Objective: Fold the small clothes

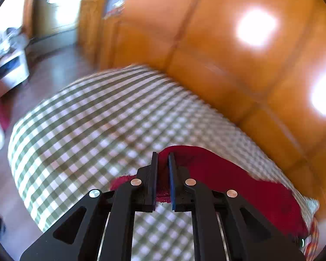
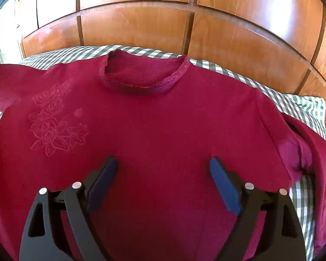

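We see left gripper clamped on crimson knit sweater edge; right gripper spread wide above sweater; green-checked bedspread beneath, glossy wooden wardrobe ahead.

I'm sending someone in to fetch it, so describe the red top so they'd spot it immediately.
Find the green-checked cloth in front of the wooden panelled wall. Spread flat on it lies the dark red sweatshirt, round neck towards the wall, with tone-on-tone embossed flowers on one chest side.

Open checked bedcover left of the red sweater; wooden wardrobe close behind the bed.
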`<state>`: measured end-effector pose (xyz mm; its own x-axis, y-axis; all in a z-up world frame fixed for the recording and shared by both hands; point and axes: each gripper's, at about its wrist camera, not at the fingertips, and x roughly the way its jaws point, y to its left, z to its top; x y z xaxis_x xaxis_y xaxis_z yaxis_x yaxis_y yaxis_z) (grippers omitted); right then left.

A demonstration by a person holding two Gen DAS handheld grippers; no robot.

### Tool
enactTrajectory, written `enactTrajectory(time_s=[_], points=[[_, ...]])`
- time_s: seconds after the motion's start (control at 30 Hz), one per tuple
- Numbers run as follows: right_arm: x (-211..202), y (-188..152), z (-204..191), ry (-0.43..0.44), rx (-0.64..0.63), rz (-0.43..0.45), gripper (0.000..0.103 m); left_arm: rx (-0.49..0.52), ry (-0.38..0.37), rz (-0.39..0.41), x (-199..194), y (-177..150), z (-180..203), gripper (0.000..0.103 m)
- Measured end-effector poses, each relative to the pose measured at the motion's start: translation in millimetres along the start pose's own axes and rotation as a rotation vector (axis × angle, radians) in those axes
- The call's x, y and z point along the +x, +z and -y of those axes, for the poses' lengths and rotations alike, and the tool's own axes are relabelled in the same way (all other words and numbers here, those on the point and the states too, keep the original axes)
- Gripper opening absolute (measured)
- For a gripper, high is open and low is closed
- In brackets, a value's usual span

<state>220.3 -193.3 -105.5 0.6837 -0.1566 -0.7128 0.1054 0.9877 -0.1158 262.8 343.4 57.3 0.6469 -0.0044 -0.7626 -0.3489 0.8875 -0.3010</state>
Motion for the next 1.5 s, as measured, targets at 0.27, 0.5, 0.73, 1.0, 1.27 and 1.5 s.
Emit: enactTrajectory(time_s=[0.27,0.5,0.73,1.0,1.27,1.5], points=[[1.3,0.1,0.3,-0.012,0.002,-0.004,0.090,-0.074,0.268,-0.079,86.1,3.4,-25.1,0.018],[2.3,-0.7,1.6,-0.016,0.012,-0.002,0.092,-0.174,0.253,0.048,39.4,-23.9,-61.8,0.070],[1.6,-1.0,2.0,-0.018,0.009,-0.001,0.093,-0.336,-0.010,0.009,30.2,-86.2,-96.1,0.070],[1.8,-0.8,3.3,-0.018,0.011,-0.003,0.093,-0.345,0.013,-0.021,79.9,-88.8,-80.4,0.048],[2.7,-0.9,4.5,-0.015,0.010,-0.005,0.094,-0.303,-0.008,0.108,36.8,-44.2,-64.2,0.005],[2.8,-1.5,5.0,-0.013,0.012,-0.004,0.094,-0.098,0.347,-0.087,106.3,-59.5,-42.7,0.006]])
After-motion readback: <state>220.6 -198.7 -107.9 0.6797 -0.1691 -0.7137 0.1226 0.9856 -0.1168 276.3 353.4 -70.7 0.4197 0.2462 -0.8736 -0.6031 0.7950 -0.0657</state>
